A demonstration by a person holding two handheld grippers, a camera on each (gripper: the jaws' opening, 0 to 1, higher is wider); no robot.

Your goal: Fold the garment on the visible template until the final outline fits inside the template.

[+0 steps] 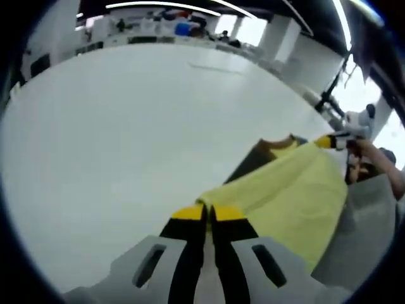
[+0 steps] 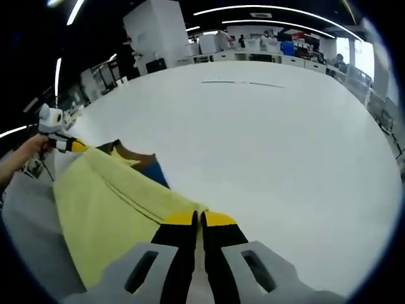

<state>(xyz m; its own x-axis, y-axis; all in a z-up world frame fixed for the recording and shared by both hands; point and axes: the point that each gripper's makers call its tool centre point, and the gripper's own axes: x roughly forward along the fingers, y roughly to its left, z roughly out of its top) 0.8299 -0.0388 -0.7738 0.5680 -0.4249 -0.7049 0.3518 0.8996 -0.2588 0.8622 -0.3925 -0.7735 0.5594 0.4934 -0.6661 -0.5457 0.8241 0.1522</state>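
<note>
Item: yellow garment [image 1: 297,190], stretched between my left hand-held gripper [image 1: 209,212] and right hand-held gripper [image 2: 199,218], each pinched narrow on a corner just ahead of its jaws. Risk: I judge that uneven pull could slip a corner free, dropping the fold skewed on the table [image 2: 266,139], outside the template.

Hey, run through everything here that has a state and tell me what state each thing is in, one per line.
Left gripper: jaws shut on one corner of the yellow garment.
Right gripper: jaws shut on another corner of the yellow garment.
Yellow garment: lifted and stretched between the two grippers, one end hanging toward the table, not yet folded flat.
Dark template: lying flat on the white table, partly covered by the garment.
</note>
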